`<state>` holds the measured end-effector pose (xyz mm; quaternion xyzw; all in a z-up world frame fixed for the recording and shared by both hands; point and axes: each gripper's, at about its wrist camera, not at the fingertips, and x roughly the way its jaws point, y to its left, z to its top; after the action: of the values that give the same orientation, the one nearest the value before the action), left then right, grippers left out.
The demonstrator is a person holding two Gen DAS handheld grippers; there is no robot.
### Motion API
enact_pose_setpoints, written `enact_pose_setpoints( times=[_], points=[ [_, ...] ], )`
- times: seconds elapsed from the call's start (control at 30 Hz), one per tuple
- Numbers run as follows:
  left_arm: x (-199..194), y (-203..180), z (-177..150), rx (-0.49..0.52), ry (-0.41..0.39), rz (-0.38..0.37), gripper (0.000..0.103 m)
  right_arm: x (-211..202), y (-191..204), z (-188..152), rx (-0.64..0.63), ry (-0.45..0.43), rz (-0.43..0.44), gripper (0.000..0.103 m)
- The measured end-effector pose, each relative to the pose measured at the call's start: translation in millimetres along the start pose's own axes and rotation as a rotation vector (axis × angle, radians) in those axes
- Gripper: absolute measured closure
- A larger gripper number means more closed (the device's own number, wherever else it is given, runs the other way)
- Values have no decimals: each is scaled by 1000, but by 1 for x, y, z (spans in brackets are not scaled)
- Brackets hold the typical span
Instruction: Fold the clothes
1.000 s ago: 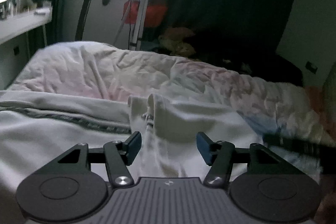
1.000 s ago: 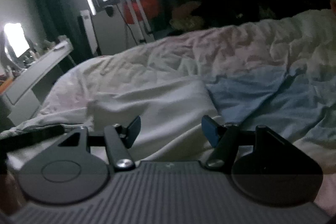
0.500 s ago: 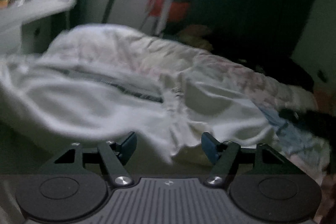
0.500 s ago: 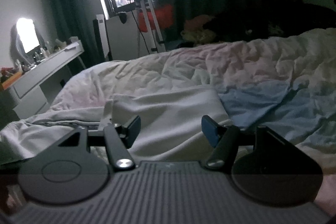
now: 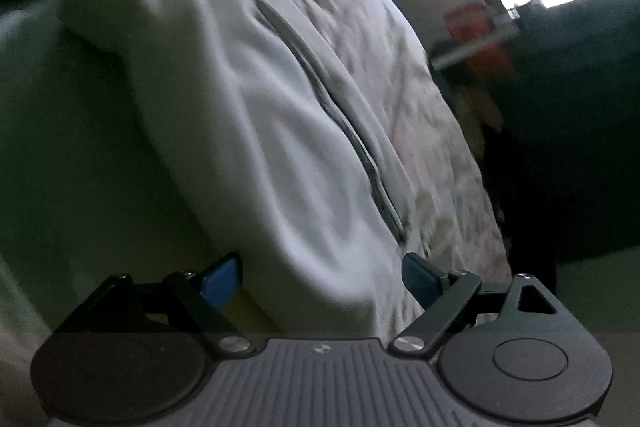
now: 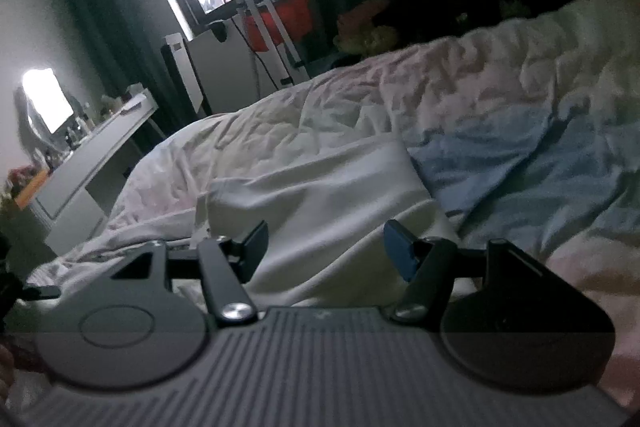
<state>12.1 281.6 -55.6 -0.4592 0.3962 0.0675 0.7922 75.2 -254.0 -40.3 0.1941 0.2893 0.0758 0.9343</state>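
A white garment with a dark trim stripe lies over the edge of the bed; the left wrist view is rolled sideways and blurred. My left gripper is open and empty, close in front of the garment's hanging edge. In the right wrist view the same white garment lies flat on the bed. My right gripper is open and empty, just above the garment's near part.
A crumpled pink, white and blue duvet covers the bed. A white desk stands at the left. A metal stand and red item are by the window. Dark curtains hang behind.
My left gripper has swung left and rolled sideways toward the bed's edge, with the garment's hanging side now filling its view. My right gripper has tilted slightly and stayed over the garment.
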Motion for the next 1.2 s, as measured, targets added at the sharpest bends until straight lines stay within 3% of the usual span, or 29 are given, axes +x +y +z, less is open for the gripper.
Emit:
enact_pose_setpoints(
  times=[0.17, 0.3, 0.47, 0.6, 0.7, 0.73, 0.83, 0.9, 1.07, 1.2],
  points=[
    [-17, 34, 21, -24, -46, 60, 12, 6, -1, 1, 21, 17, 0, 36],
    [-12, 61, 39, -77, -116, 34, 15, 9, 3, -2, -3, 22, 5, 36],
    [2, 82, 68, -86, -231, 9, 26, 18, 27, -14, -124, 50, 9, 36],
    [7, 81, 87, -55, -323, 88, 39, 33, 44, -27, -200, 100, 13, 36],
    [9, 74, 97, -29, -357, 160, 66, 53, 48, -38, -217, 179, -12, 38],
    [8, 67, 97, 9, -373, 176, 74, 60, 48, -41, -220, 208, -22, 38],
    [2, 29, 89, 183, -454, 241, 85, 74, 46, -46, -205, 258, -38, 37],
    [-3, 0, 79, 308, -516, 282, 88, 72, 43, -41, -168, 252, -28, 37],
    [-13, -99, 34, 562, -690, 290, 89, 53, 23, -21, -21, 188, 17, 37],
    [-5, -179, -16, 705, -806, 243, 89, 32, -1, -1, 89, 108, 16, 37]
  ],
)
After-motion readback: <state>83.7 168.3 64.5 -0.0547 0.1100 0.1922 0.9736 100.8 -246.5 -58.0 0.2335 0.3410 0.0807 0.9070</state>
